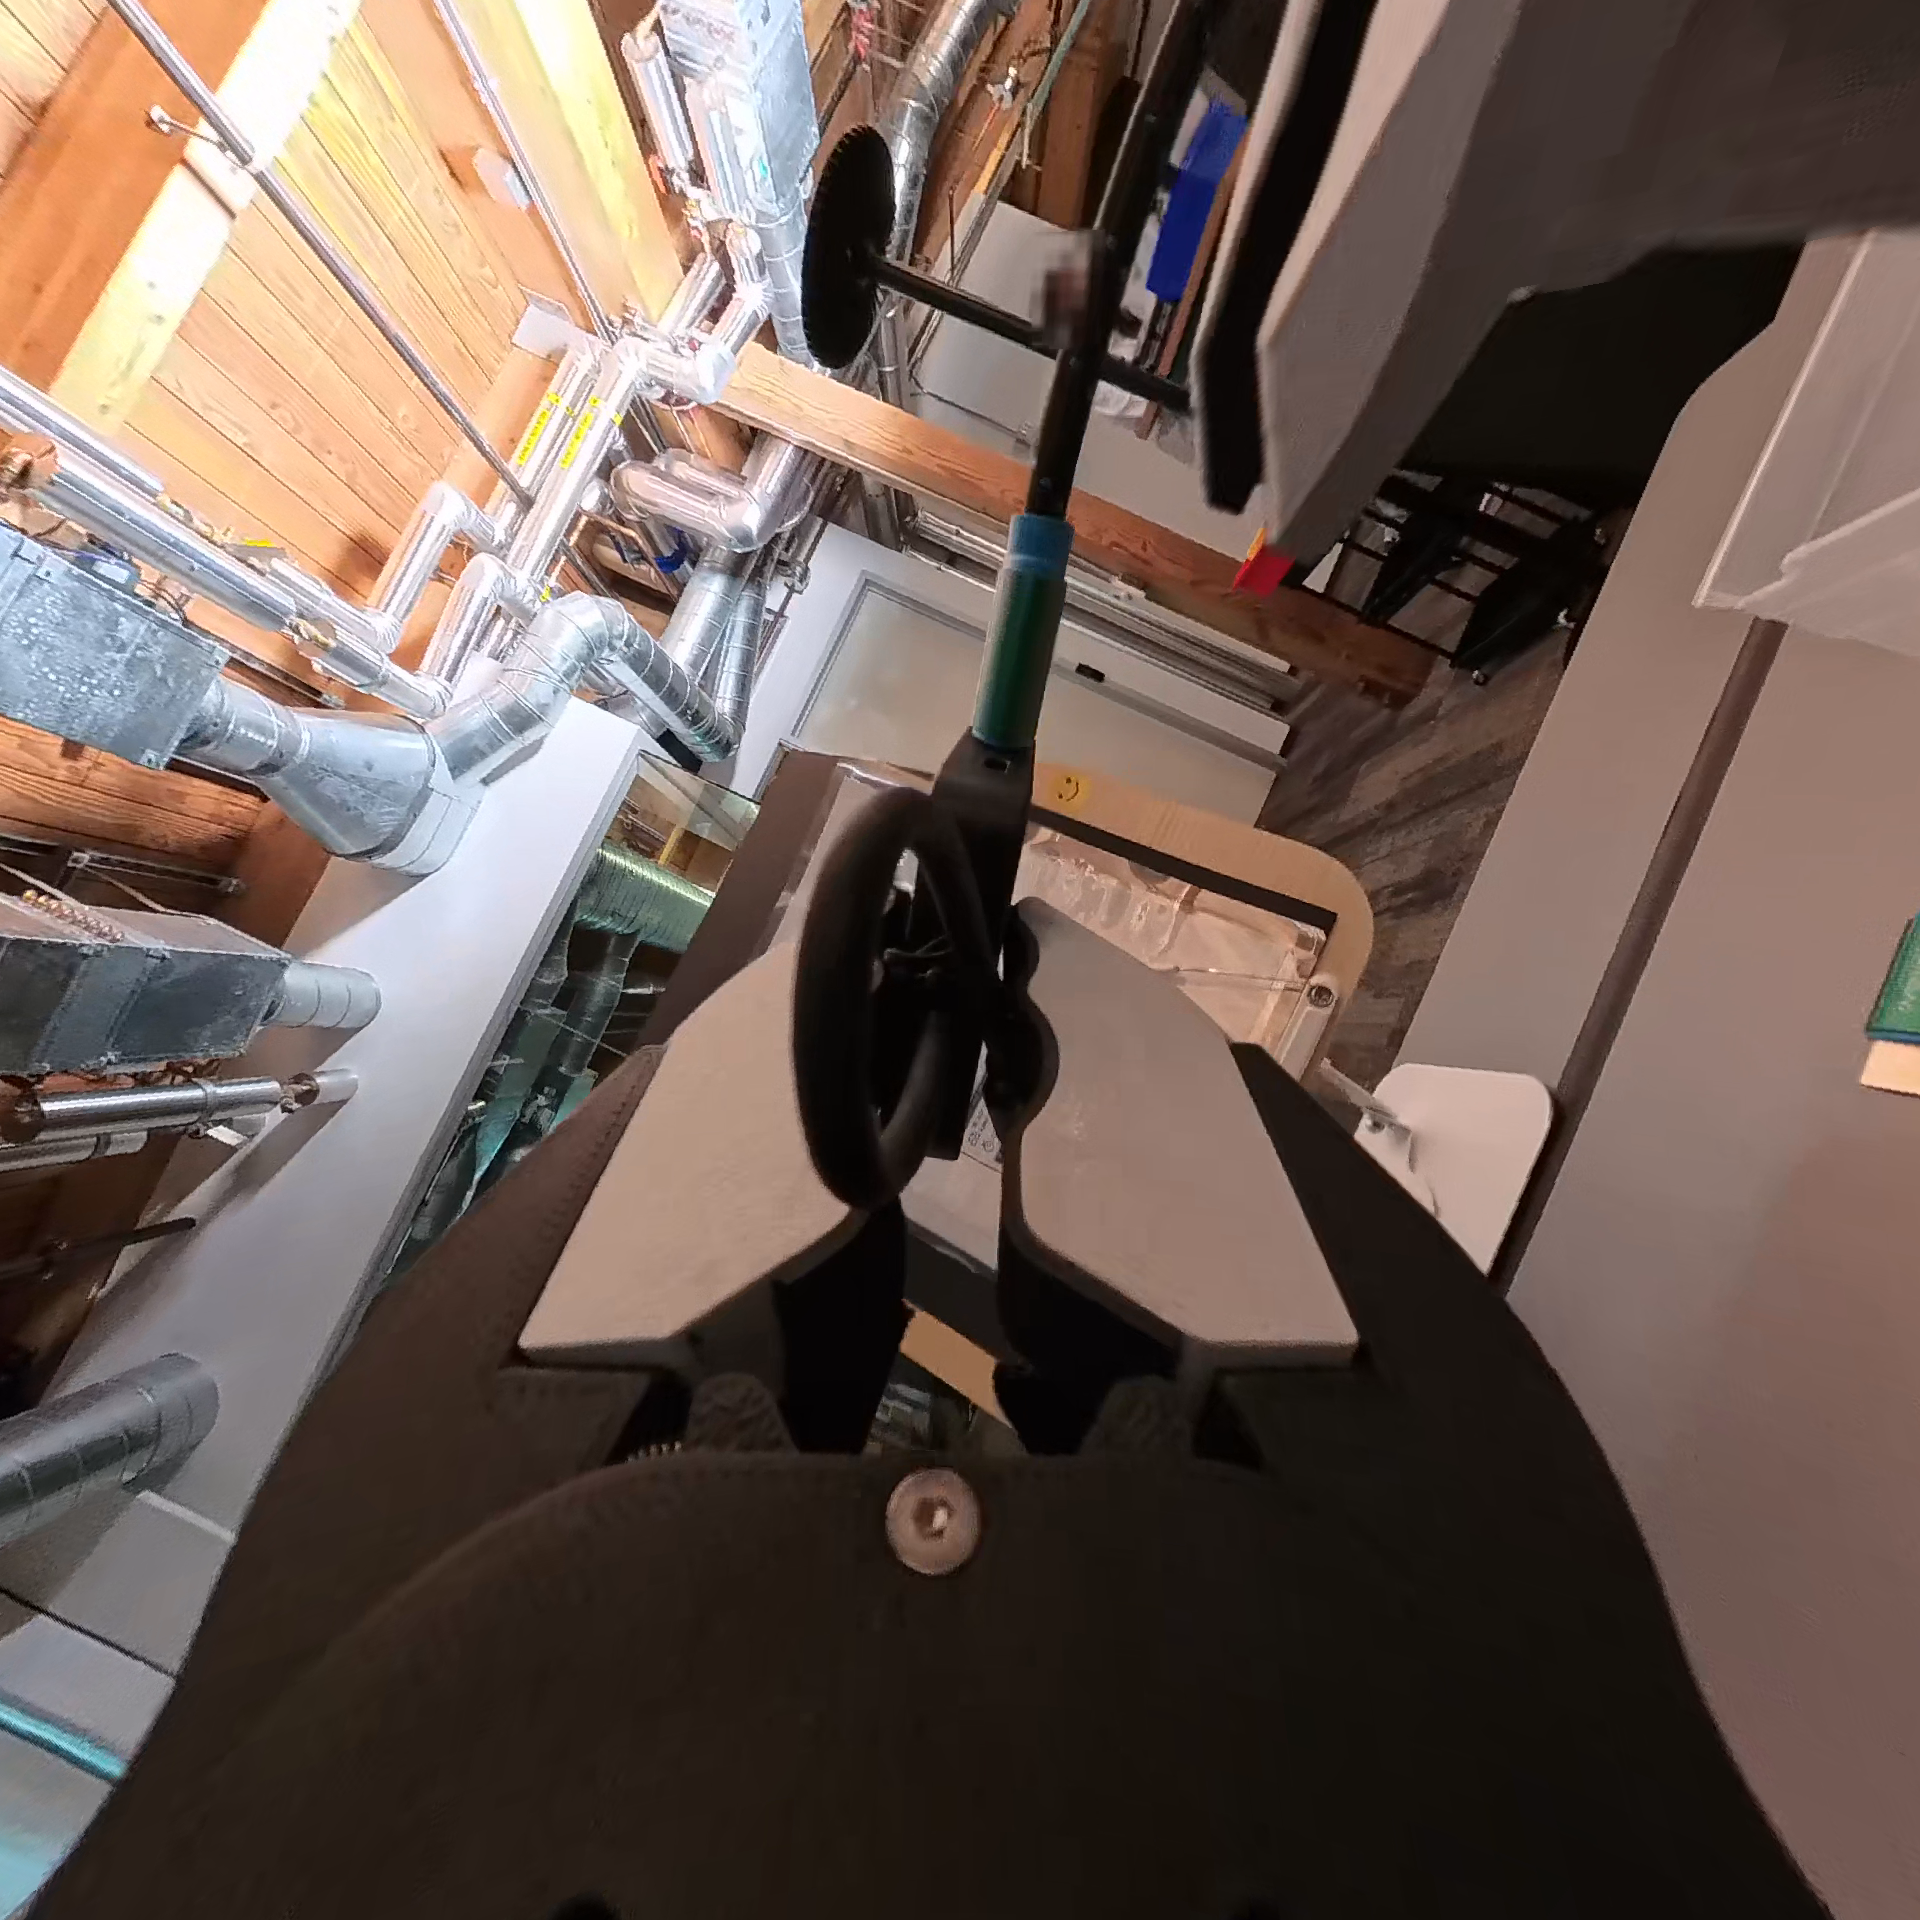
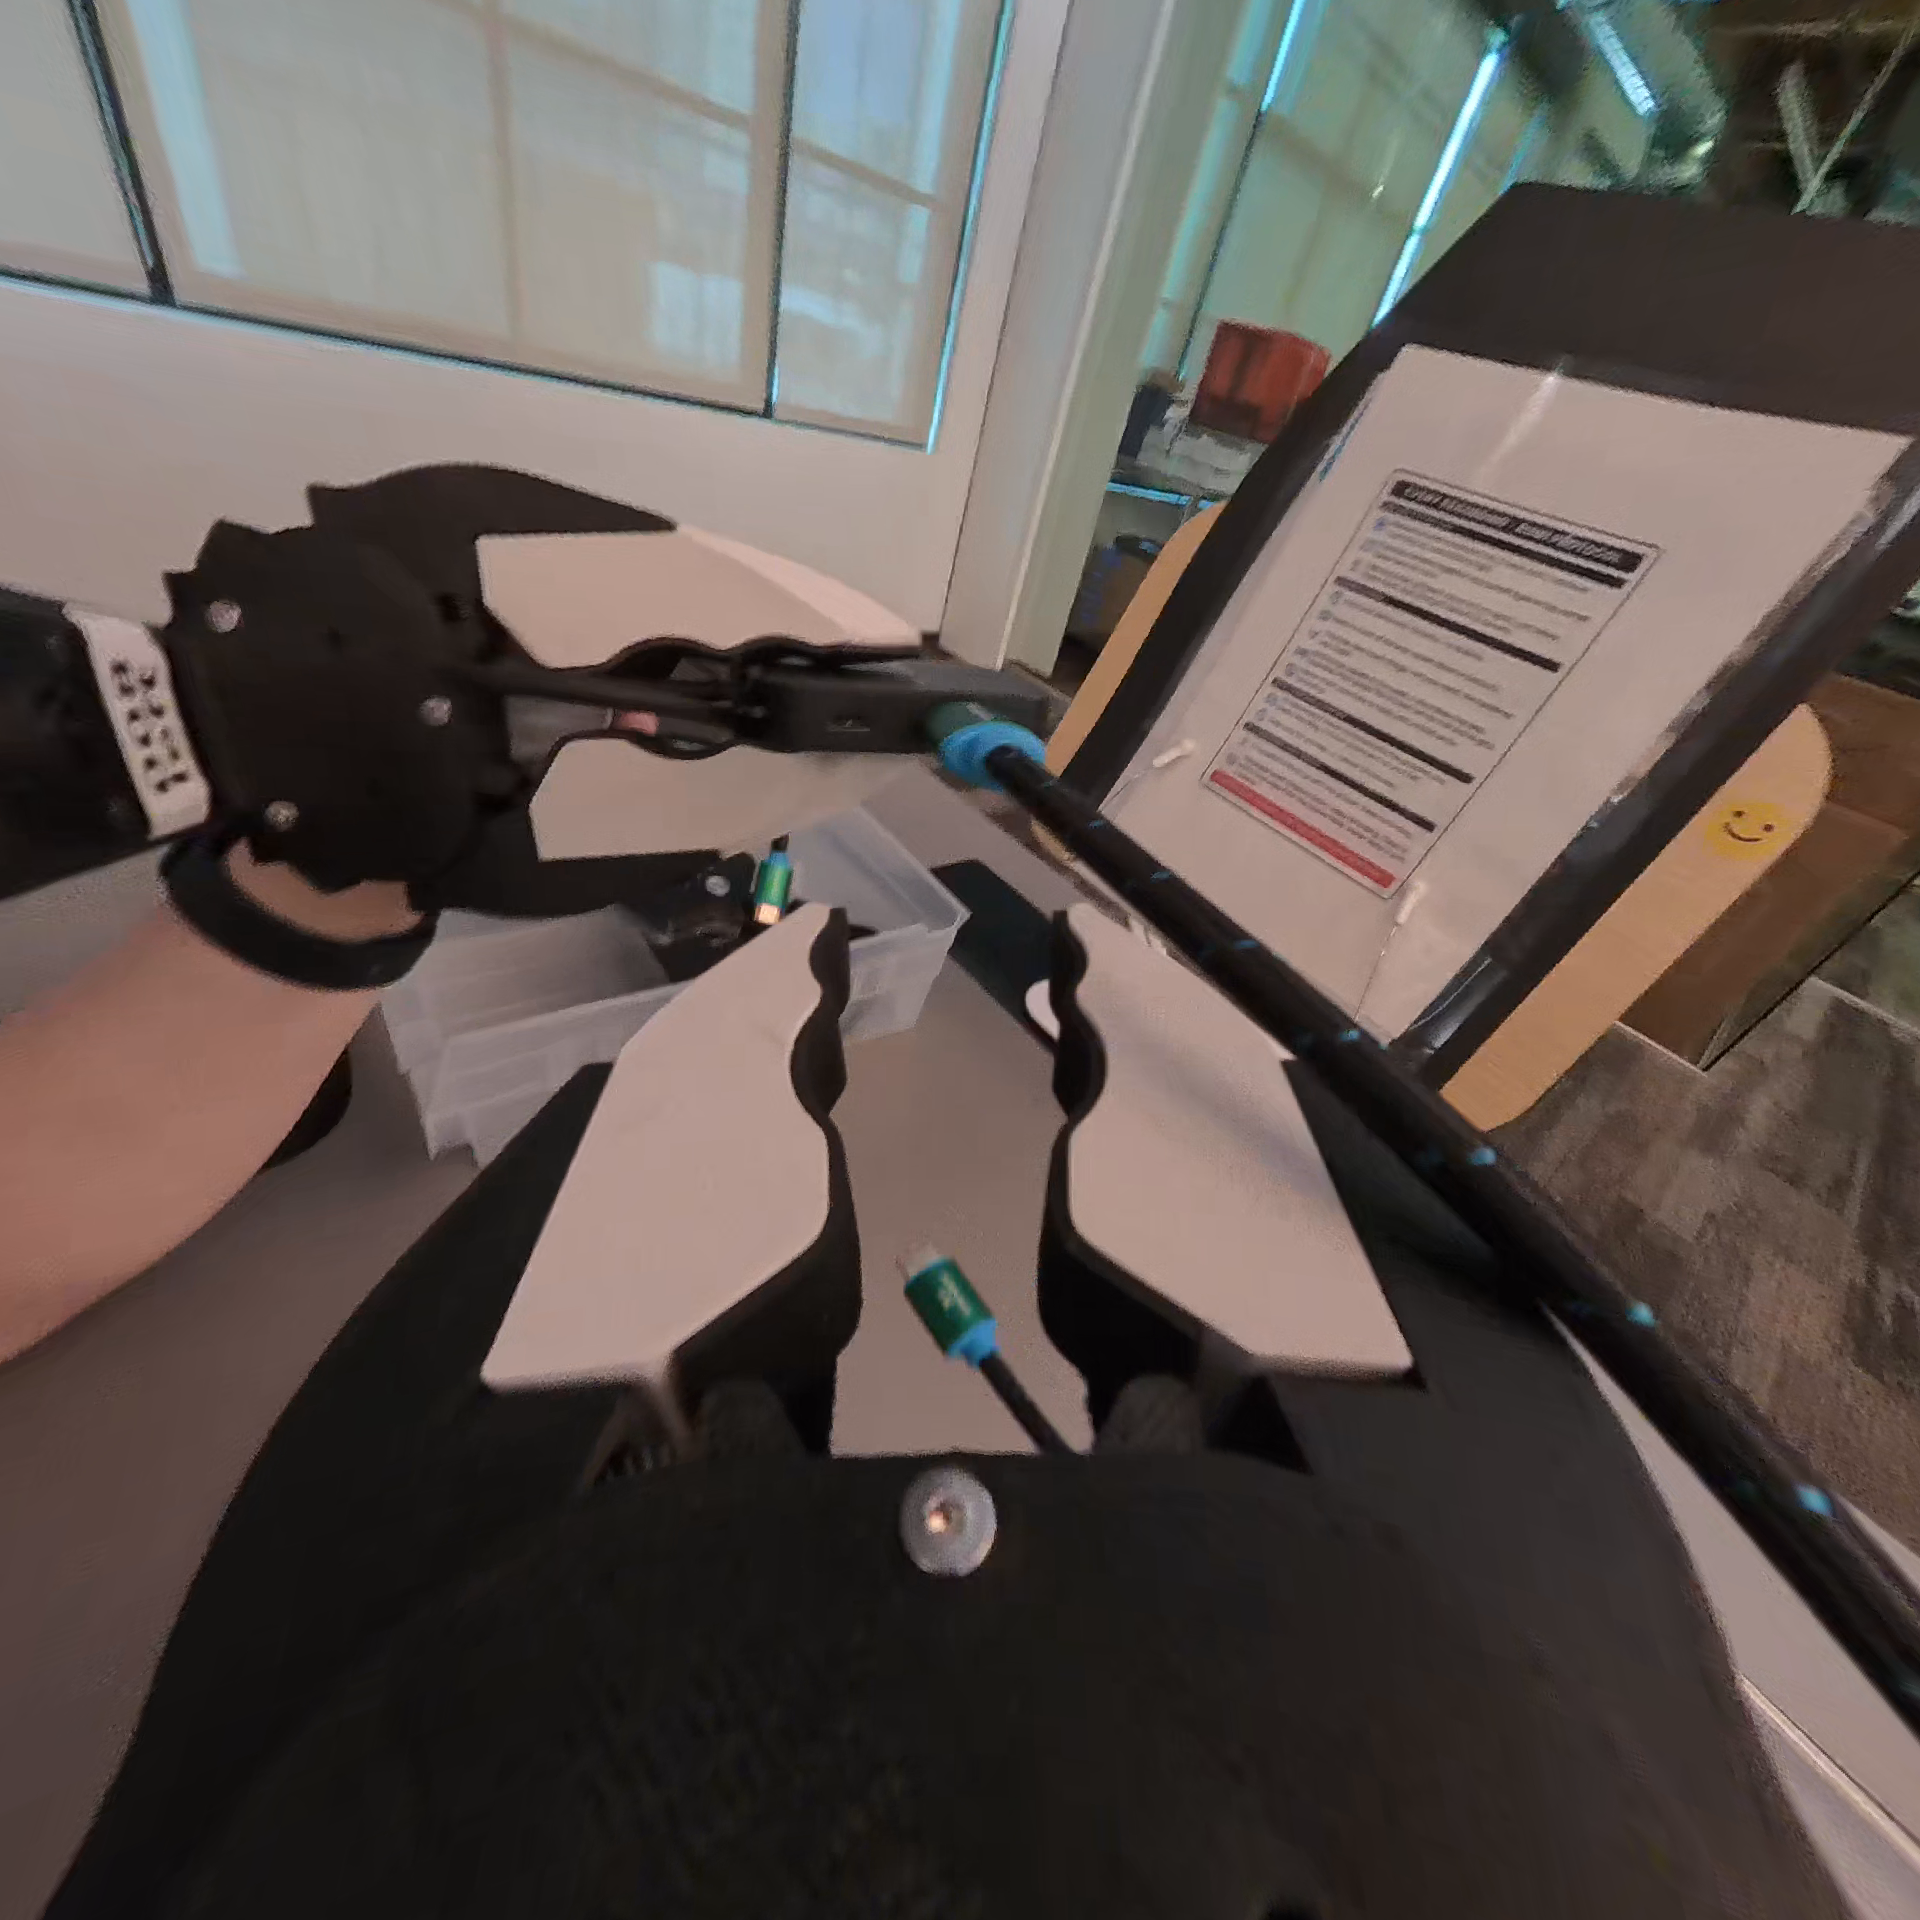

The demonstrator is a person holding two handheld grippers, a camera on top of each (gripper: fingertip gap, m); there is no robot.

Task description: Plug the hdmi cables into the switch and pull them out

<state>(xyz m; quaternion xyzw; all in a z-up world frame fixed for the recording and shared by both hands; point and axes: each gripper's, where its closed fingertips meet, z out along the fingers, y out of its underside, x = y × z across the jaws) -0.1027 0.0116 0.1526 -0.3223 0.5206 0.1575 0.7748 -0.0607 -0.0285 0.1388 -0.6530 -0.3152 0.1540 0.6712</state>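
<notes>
Our left tool (image 2: 831, 717) clamps the switch (image 2: 883, 712) at frame centre-left, plugged cable (image 2: 1195, 914) running lower right past our released right tool (image 2: 945, 966), the nearer one.

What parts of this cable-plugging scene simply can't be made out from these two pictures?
- Switch: in the right wrist view the left gripper covers most of it; its ports are too small to count.
- Plugged cable: its far end runs off the lower right edge.
- Loose connector: its cable vanishes under the right gripper.
- Left wrist view: the switch is dark and blurred, mostly behind a cable loop.
</notes>
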